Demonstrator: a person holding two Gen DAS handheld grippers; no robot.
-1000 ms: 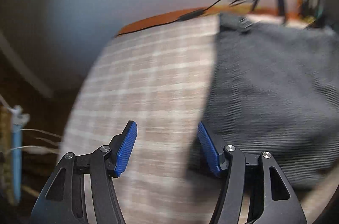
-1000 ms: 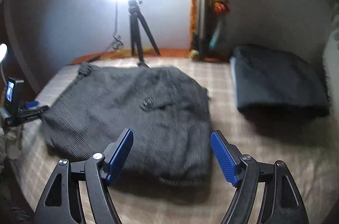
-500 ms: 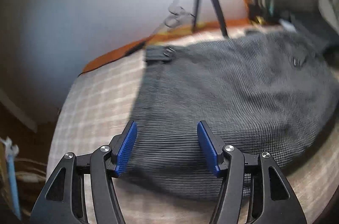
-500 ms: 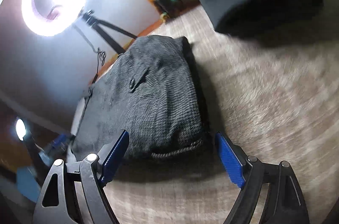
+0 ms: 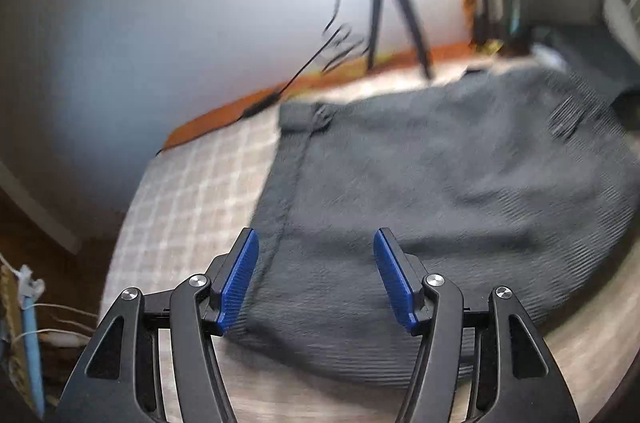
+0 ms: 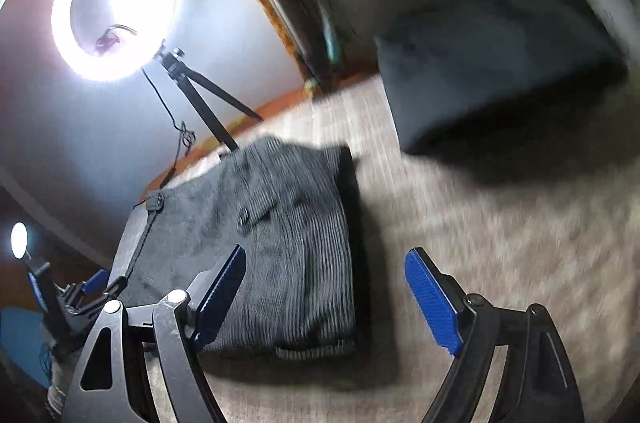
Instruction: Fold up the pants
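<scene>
Dark grey corduroy pants [image 5: 440, 191] lie folded flat on a checked beige bed cover [image 5: 192, 199]. They also show in the right wrist view [image 6: 280, 235], with a buttoned pocket flap on top. My left gripper [image 5: 316, 275] is open and empty, just above the pants' near left edge. My right gripper [image 6: 332, 299] is open and empty, tilted, hovering over the pants' near right corner and its waistband edge.
A lit ring light [image 6: 116, 3] on a tripod [image 6: 200, 99] stands at the back edge. A dark folded stack [image 6: 496, 63] lies at the back right. A cable [image 5: 288, 87] runs along the orange back rim. A small lamp [image 6: 19, 241] stands at left.
Both grippers stayed open. The left view swung right from the bed cover onto the pants. The right gripper tilted and moved toward the pants' right edge.
</scene>
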